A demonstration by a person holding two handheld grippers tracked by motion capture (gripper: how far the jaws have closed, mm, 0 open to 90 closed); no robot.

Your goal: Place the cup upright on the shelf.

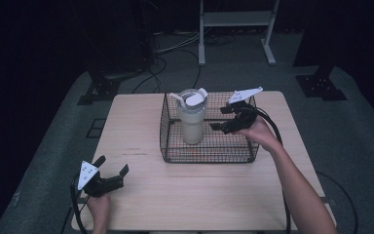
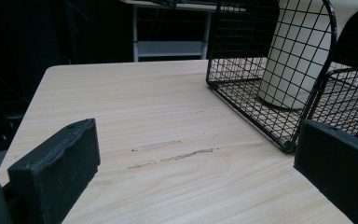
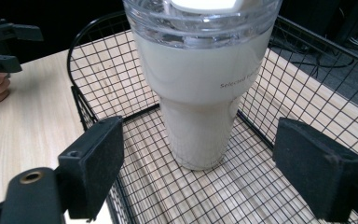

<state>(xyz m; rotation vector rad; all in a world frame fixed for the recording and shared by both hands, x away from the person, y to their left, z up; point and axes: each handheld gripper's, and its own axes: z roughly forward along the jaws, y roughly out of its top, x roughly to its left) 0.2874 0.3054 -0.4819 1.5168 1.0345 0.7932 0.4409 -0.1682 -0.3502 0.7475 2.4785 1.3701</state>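
Dim overhead light, dark surroundings, soft shadows, near foreground slightly blurred.

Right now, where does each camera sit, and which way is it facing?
High view: above the near edge, looking forward and down at the table; forearms, left tongs, right tongs.
Left gripper view: low on the table, facing the wire basket; own jaws wide apart.
Right gripper view: at the basket's rim, facing the tumbler; own jaws apart.
All three share tumbler and basket.

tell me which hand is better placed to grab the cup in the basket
Right. Its tongs hover open over the basket, jaws aimed at the cup. The left tongs sit open at the table's near corner, outside the basket.
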